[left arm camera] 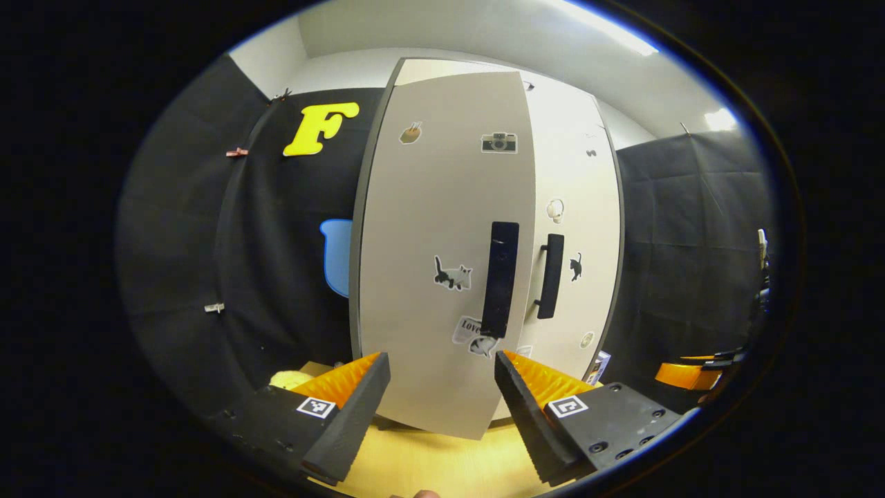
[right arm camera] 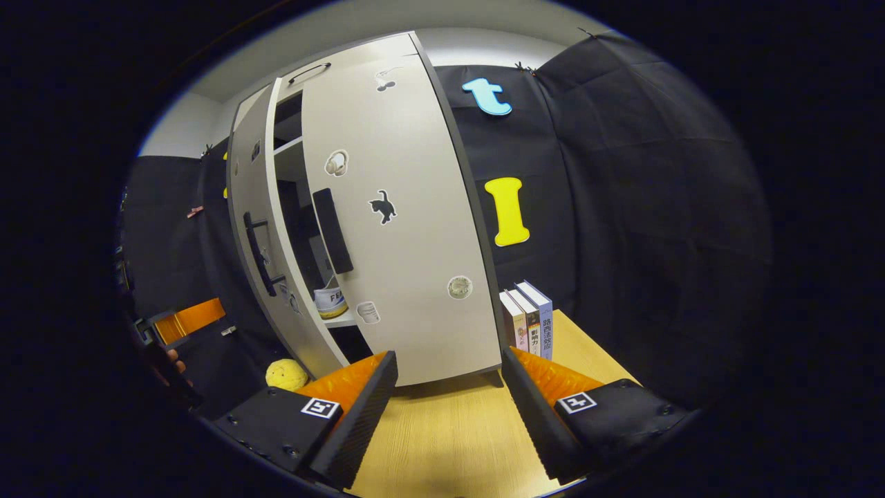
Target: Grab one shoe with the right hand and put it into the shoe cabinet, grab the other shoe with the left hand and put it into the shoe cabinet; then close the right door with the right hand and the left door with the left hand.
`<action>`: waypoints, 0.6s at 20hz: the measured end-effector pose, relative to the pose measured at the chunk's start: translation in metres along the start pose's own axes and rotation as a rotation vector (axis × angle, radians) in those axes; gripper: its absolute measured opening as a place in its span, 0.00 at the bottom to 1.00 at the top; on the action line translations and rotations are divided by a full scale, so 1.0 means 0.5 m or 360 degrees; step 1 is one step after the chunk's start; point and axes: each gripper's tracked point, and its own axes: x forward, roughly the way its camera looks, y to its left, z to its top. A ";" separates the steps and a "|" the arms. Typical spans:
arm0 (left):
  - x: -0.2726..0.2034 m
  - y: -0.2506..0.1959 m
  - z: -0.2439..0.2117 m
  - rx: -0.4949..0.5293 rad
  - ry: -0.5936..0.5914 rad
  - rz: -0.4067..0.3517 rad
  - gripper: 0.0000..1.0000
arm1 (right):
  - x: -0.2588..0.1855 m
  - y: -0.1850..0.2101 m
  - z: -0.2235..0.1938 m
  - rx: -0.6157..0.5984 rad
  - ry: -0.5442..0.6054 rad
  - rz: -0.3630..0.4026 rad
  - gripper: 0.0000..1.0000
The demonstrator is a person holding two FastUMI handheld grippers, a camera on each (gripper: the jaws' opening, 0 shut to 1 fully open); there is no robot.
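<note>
While both doors point(right arm camera: 401, 228) stand ajar, left gripper point(left arm camera: 442, 387) and right gripper point(right arm camera: 449, 387) gape wide, empty; shoe point(right arm camera: 330, 302) shelved.

The shoe cabinet point(right arm camera: 408, 277) was pale beige with dark grey edges, its doors carrying black handles point(left arm camera: 500, 279) and small black cat stickers point(right arm camera: 382, 206), the table point(right arm camera: 449, 429) was light yellow wood grain, the ball point(right arm camera: 287, 374) was yellow, and the shoe point(right arm camera: 330, 302) inside looked white.
</note>
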 end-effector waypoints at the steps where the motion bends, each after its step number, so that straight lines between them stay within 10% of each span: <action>1: -0.011 0.007 -0.005 0.0006 0.0003 0.0018 0.94 | -0.002 -0.002 0.010 -0.0015 -0.0032 -0.0007 0.98; 12: -0.089 0.043 -0.099 0.0023 0.0127 0.0121 0.95 | -0.018 -0.011 -0.011 -0.0106 -0.0036 0.0009 0.98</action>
